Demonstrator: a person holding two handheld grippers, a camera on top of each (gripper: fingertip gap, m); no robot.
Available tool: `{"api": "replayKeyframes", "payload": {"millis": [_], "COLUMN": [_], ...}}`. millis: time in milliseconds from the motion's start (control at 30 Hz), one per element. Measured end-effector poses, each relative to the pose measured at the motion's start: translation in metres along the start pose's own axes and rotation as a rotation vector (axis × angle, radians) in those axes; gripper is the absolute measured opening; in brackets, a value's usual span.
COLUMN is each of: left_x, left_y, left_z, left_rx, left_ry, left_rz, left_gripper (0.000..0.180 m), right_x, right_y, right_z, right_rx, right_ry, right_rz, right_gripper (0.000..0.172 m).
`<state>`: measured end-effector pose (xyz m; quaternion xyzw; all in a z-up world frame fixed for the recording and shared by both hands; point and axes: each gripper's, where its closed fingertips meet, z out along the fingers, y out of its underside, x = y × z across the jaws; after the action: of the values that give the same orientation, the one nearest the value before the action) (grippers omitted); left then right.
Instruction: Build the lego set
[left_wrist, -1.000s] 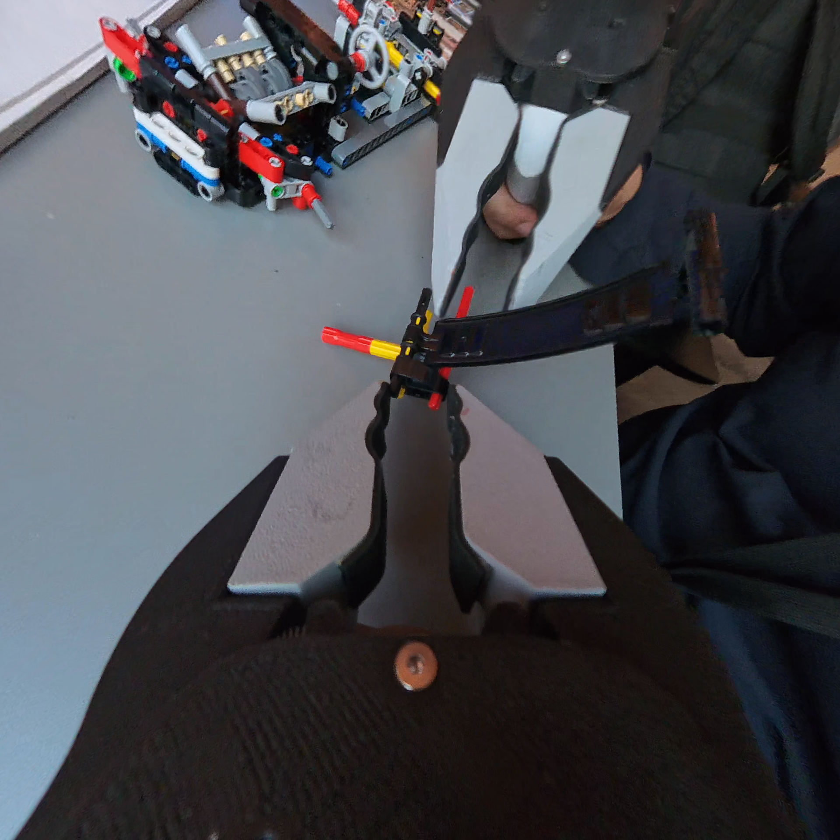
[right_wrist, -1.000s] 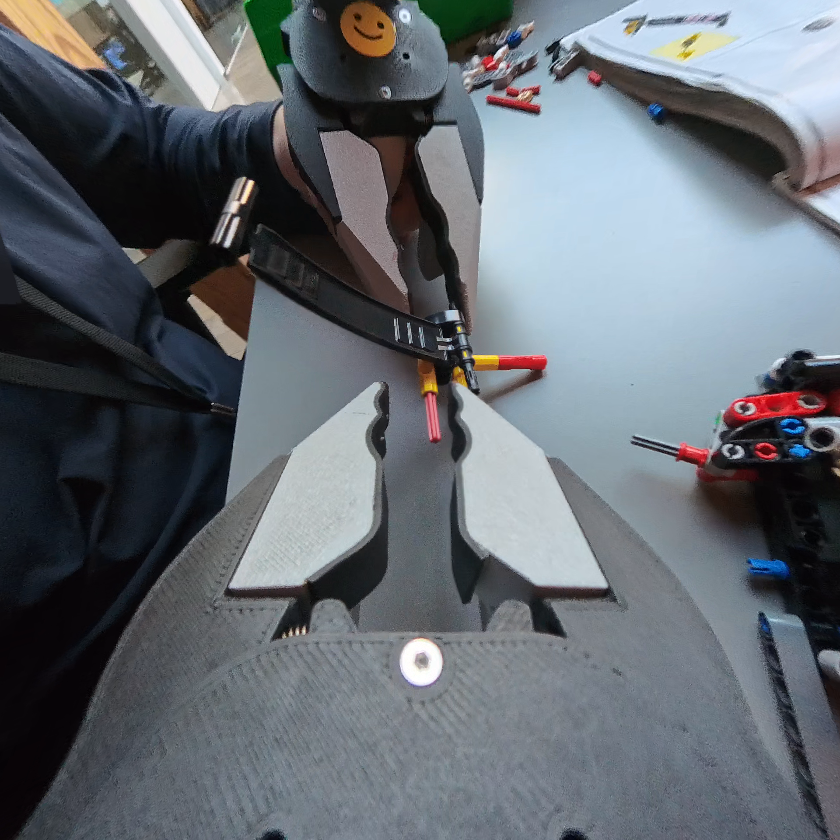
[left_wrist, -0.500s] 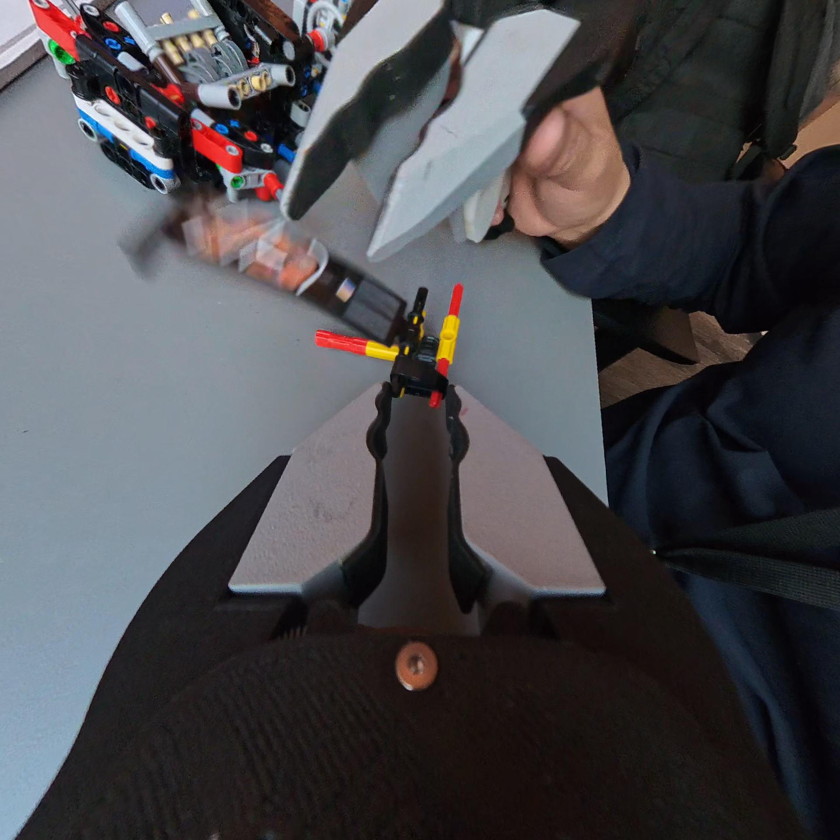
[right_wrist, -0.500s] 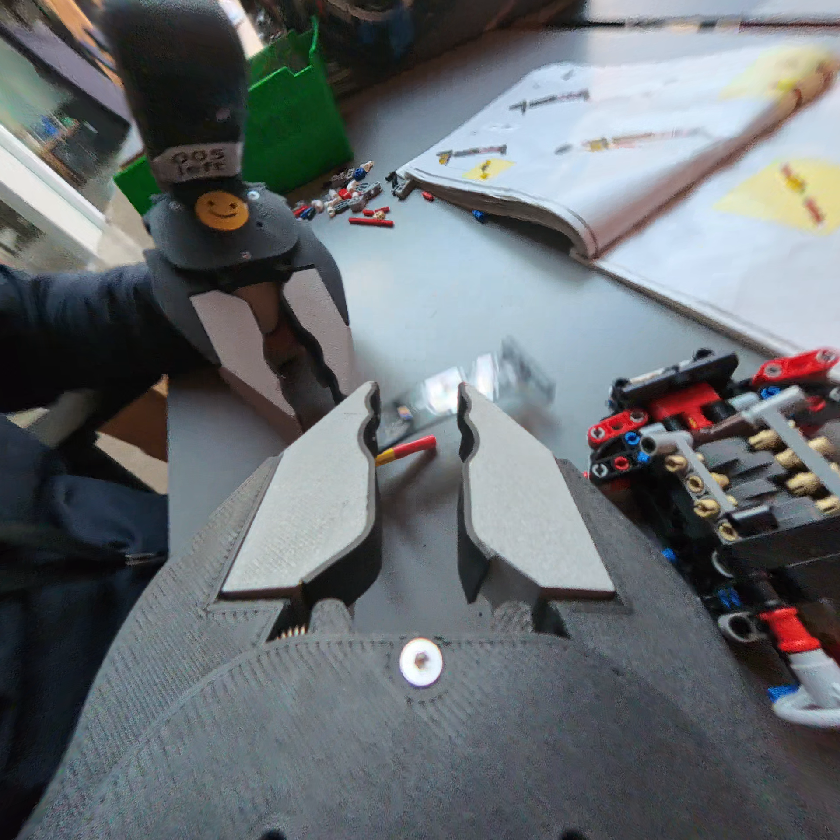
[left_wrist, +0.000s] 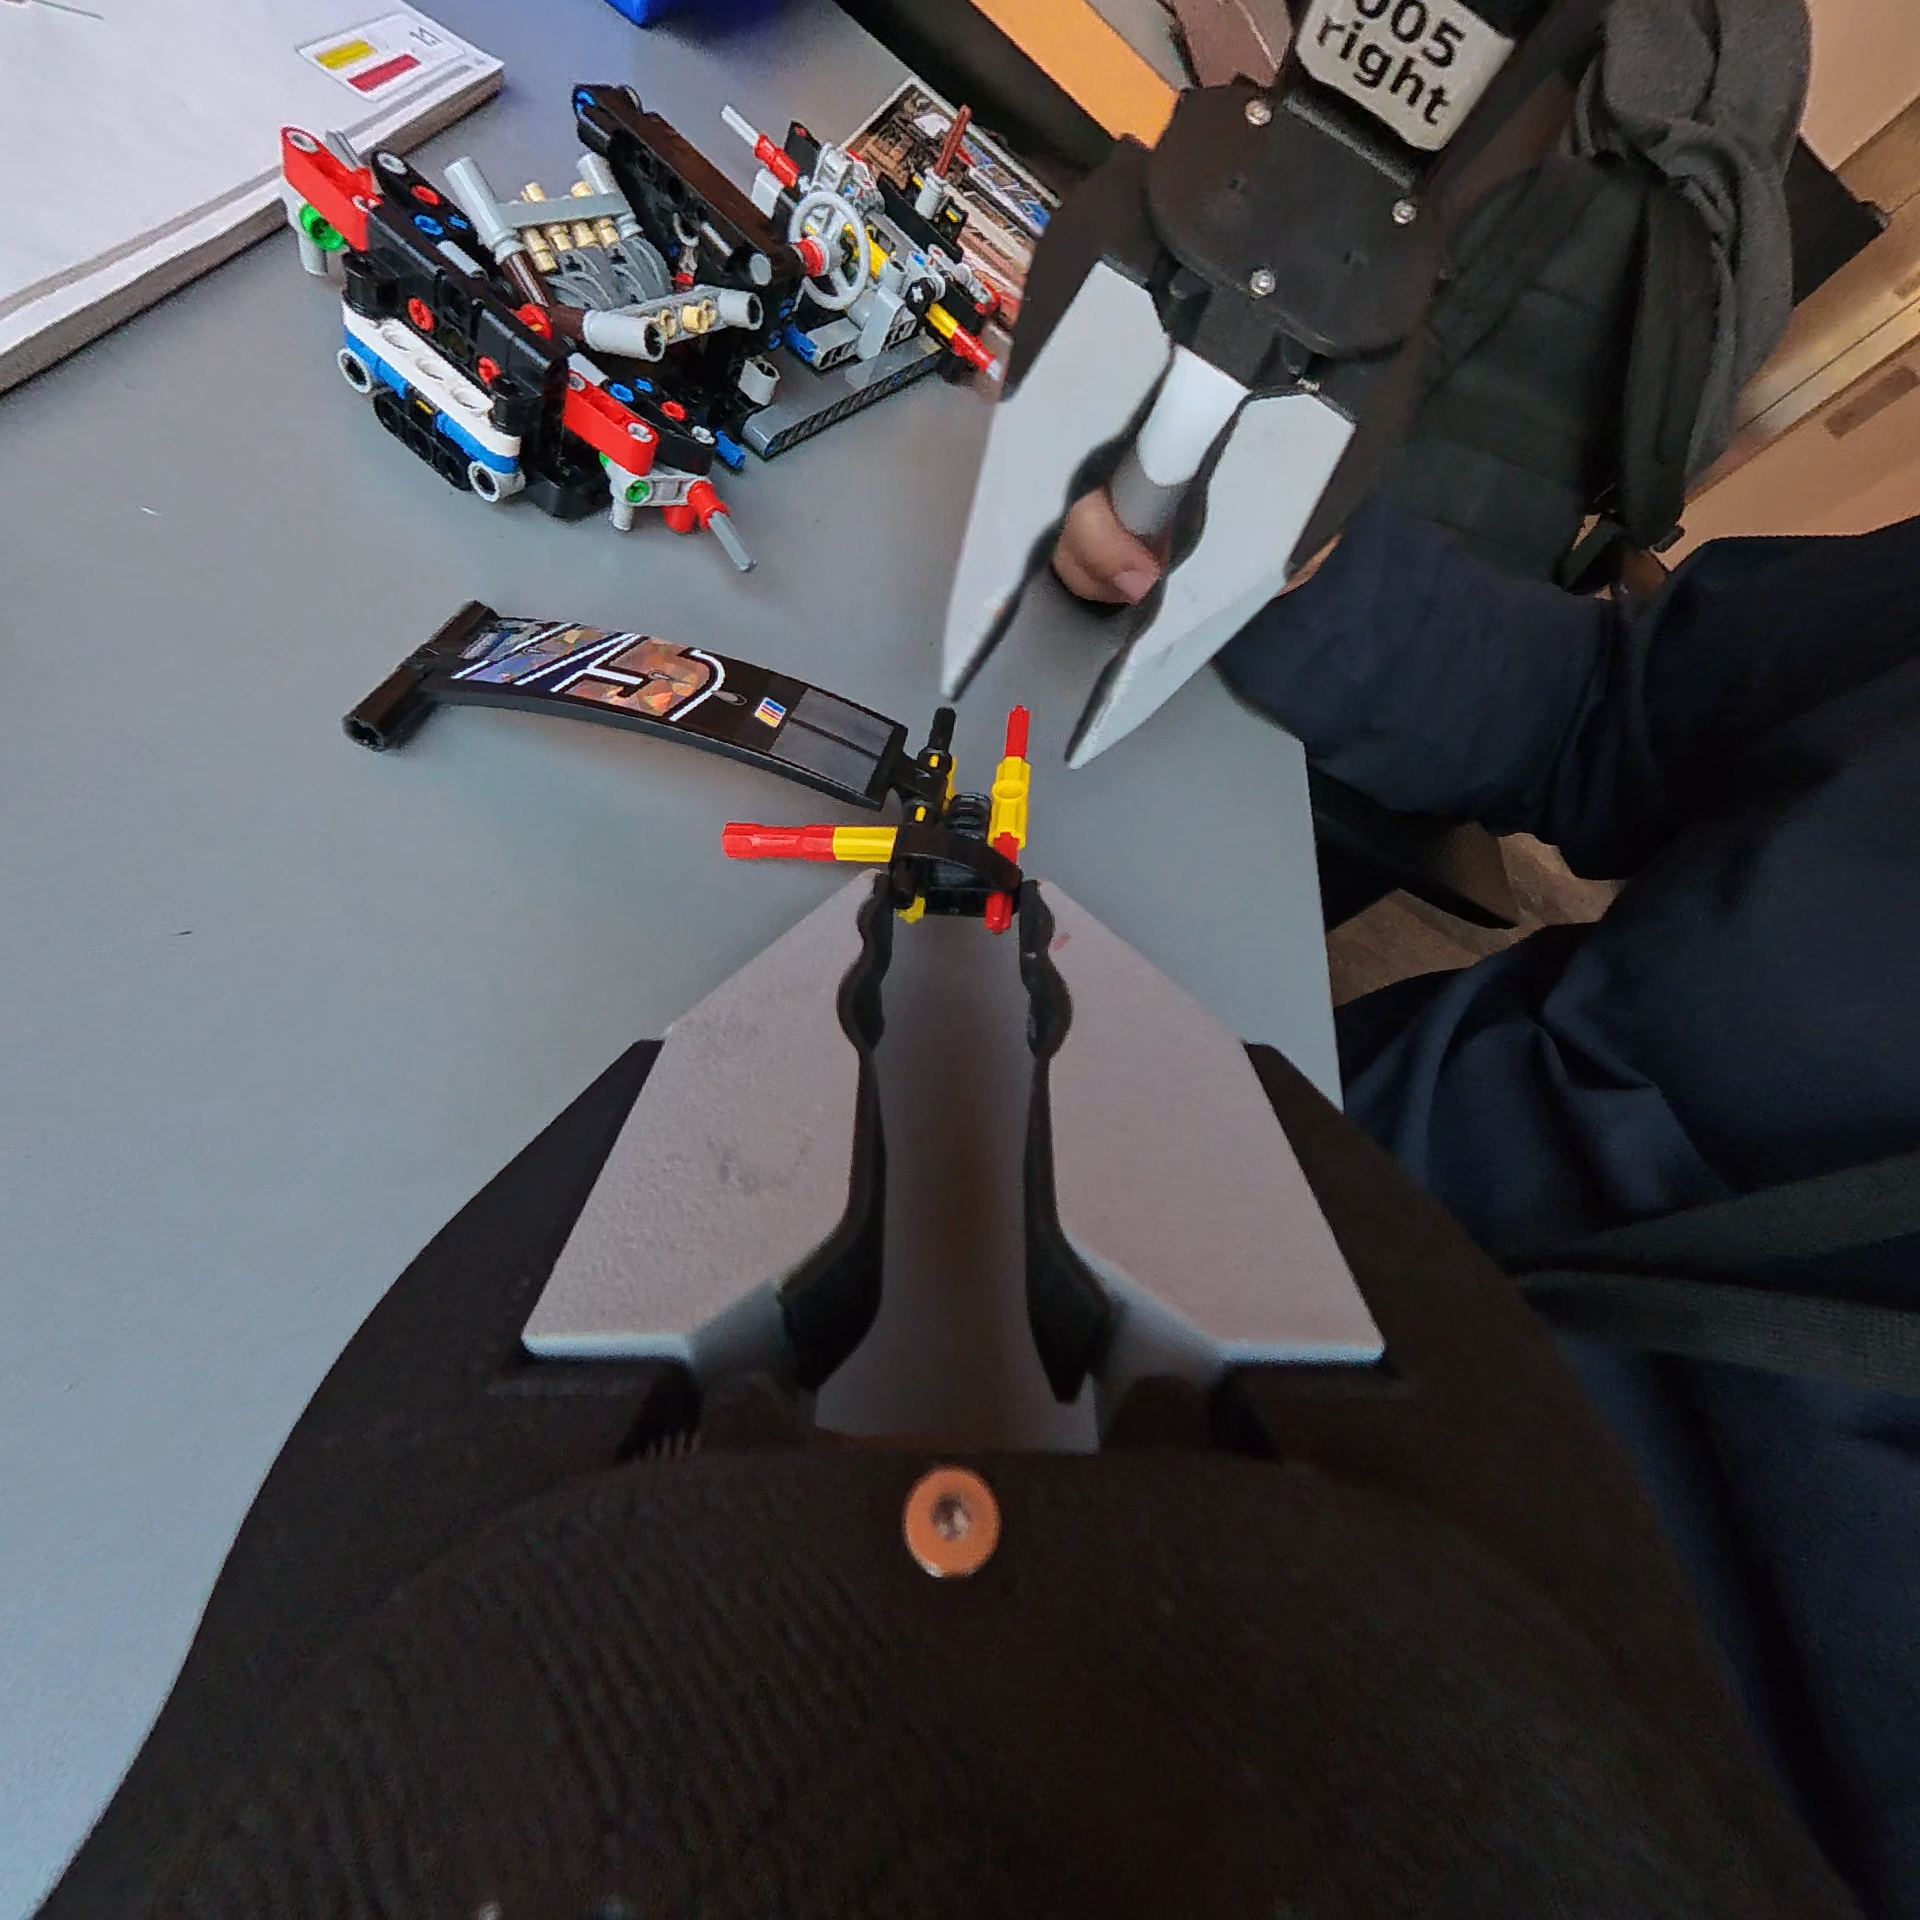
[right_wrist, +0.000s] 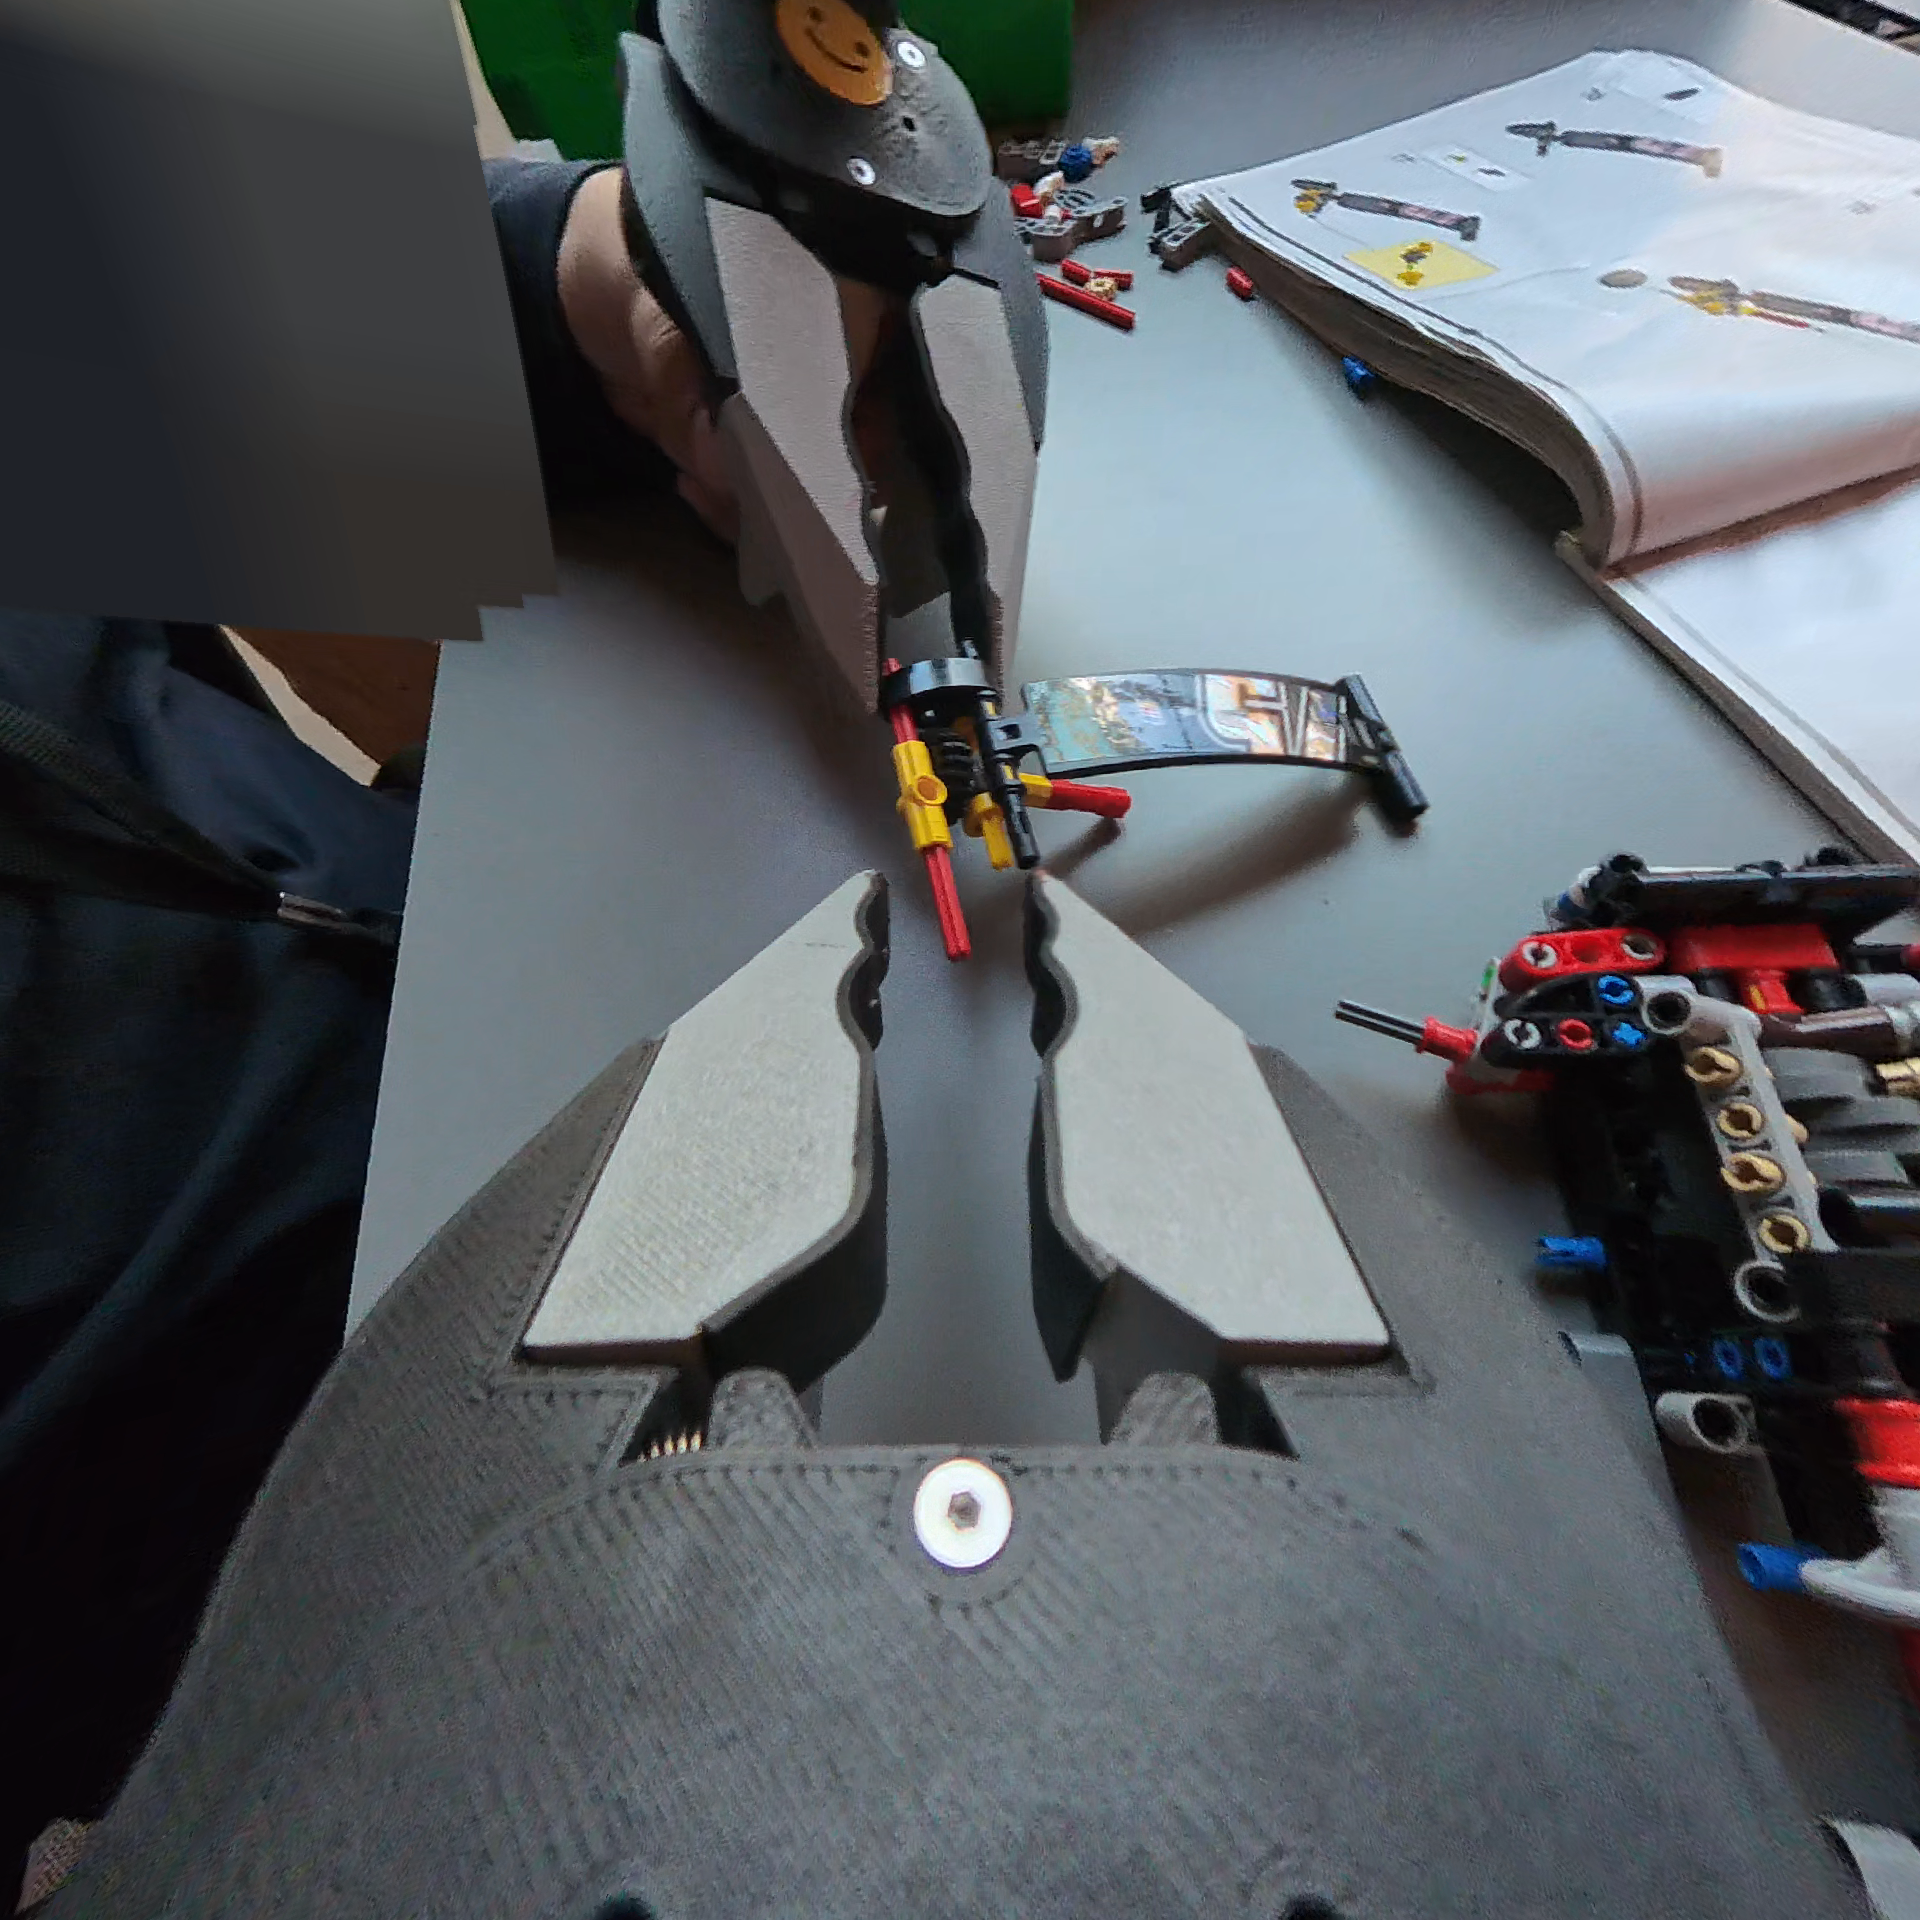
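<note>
The left tongs (left_wrist: 951, 899) are clamped on a small black, yellow and red brick assembly (left_wrist: 951, 852), both pads pressing on its black core just above the grey bench (left_wrist: 312, 1039), close to the bench's edge on the person's side. A red and yellow axle (left_wrist: 805, 842) juts from the assembly toward the middle of the bench, and a second red and yellow axle (left_wrist: 1010, 774) points away toward the right tongs. A long curved black panel (left_wrist: 644, 691) with a shiny printed sticker hangs off the assembly and reaches across the bench, its far end, a black tube, lying on the surface.

The right tongs (right_wrist: 956, 899) stand apart and grip nothing. The red tip of one axle (right_wrist: 951, 914) lies between their fingertips, with a clear gap to each pad. In the left wrist view these tongs (left_wrist: 1013, 722) hover just beyond the assembly, tips pointing down at it without touching.

Farther in on the bench sits a large, partly built brick vehicle (left_wrist: 582, 312) in black, red, white and grey. Behind it an open instruction booklet (right_wrist: 1662, 291) lies toward the far edge, with loose small bricks (right_wrist: 1081, 239) scattered beside it and a green bin (right_wrist: 540, 62) behind them. The person's dark sleeve (left_wrist: 1507, 675) lies past the bench's near edge.
</note>
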<state>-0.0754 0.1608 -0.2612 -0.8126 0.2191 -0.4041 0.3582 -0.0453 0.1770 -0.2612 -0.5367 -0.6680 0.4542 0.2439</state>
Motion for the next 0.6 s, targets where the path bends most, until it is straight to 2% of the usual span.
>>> {"api": "replayKeyframes", "payload": {"millis": [33, 167, 267, 600], "left_x": [0.000, -0.001, -0.001, 0.000], "left_y": [0.000, 0.002, 0.004, 0.009], "left_z": [0.000, 0.001, 0.001, 0.004], "left_rx": [-0.002, -0.017, -0.027, -0.062], "left_ry": [-0.001, -0.015, -0.014, -0.031], "left_rz": [0.001, 0.013, 0.017, 0.045], "left_gripper": [0.022, 0.022, 0.022, 0.021], "right_x": [-0.002, -0.004, -0.005, -0.011], "right_y": [0.001, 0.008, 0.011, 0.014], "right_z": [0.001, 0.006, 0.008, 0.018], "right_rx": [-0.006, -0.067, -0.089, -0.132], "right_ry": [-0.008, 0.000, 0.014, 0.001], "right_rz": [-0.013, -0.040, -0.061, -0.109], "right_gripper": [0.019, 0.017, 0.003, 0.002]}}
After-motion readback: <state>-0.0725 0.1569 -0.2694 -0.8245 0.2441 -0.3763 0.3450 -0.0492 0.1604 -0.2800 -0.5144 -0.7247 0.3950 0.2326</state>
